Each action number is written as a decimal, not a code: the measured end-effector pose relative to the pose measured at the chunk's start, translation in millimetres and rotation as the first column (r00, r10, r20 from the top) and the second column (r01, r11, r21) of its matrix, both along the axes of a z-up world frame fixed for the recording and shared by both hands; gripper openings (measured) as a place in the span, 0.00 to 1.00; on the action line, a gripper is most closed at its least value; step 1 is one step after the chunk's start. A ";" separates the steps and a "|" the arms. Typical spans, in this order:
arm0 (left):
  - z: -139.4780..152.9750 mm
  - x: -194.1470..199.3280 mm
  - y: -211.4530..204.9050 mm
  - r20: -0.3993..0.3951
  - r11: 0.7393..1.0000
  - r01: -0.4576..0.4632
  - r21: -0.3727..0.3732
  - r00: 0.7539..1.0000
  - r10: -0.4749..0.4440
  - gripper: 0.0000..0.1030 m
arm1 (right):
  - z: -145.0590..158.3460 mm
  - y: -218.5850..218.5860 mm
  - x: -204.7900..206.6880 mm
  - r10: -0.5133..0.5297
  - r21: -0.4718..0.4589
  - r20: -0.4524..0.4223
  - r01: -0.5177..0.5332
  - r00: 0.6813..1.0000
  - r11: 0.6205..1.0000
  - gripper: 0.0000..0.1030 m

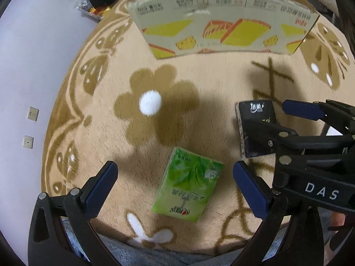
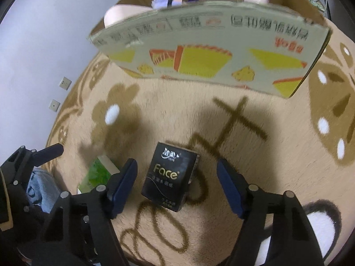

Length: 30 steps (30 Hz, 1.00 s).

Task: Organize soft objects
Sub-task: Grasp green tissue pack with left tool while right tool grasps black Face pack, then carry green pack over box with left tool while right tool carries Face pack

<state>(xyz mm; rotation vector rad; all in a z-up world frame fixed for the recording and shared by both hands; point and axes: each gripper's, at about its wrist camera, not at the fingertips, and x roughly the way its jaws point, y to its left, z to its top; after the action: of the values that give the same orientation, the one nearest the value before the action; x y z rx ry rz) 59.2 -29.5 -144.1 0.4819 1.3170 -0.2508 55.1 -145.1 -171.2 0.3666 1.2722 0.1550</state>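
Both grippers wide, holding nothing — left gripper (image 1: 175,188) straddles green tissue pack (image 1: 188,185), right gripper (image 2: 177,186) straddles black Face tissue pack (image 2: 170,179) on rug (image 1: 199,84). Lower squarely, pinch long sides gently — then cardboard box (image 2: 210,51).

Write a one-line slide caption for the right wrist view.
Open right gripper poised around a black tissue pack on the rug, box beyond.

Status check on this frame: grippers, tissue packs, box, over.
Left gripper open over green tissue pack. Right gripper open over black tissue pack. Both packs on rug; cardboard box ahead, nothing between.
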 end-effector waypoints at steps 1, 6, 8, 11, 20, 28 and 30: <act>-2.0 -0.2 0.3 -0.008 1.000 -0.001 0.005 1.000 0.001 0.99 | -1.0 0.2 -0.2 0.003 0.000 -0.003 -0.003 1.000 1.000 0.74; -17.3 -1.7 1.3 -0.056 0.999 0.006 0.049 0.998 -0.004 0.99 | -5.6 4.8 0.6 0.014 -0.014 -0.018 -0.014 1.000 1.000 0.72; -22.2 -2.2 0.3 -0.072 0.998 0.011 0.059 0.997 -0.007 0.98 | -6.8 12.5 2.4 0.036 -0.066 -0.018 -0.037 0.999 0.997 0.65; -29.7 -3.1 -1.1 -0.096 0.997 0.022 0.076 0.995 -0.015 0.89 | -10.1 25.8 5.8 0.063 -0.075 -0.018 -0.064 0.998 0.995 0.63; -43.6 -3.5 0.3 -0.146 0.995 0.017 0.101 0.989 -0.002 0.57 | -14.3 39.6 11.3 0.074 -0.127 -0.041 -0.078 0.996 0.989 0.57; -40.5 -5.7 -9.9 -0.125 0.990 0.012 0.139 0.992 0.006 0.55 | -8.4 33.4 12.3 0.047 -0.147 -0.022 -0.049 0.999 0.988 0.53; -35.7 -3.3 -14.1 -0.100 0.988 -0.002 0.151 0.995 0.017 0.55 | -5.5 31.4 14.0 0.033 -0.148 -0.014 -0.035 0.999 0.988 0.53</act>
<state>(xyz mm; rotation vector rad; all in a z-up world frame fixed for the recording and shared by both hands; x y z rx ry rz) 55.9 -43.6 -179.8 0.5972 1.4440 -0.1698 69.1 -113.7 -176.6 0.2179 1.2930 0.0866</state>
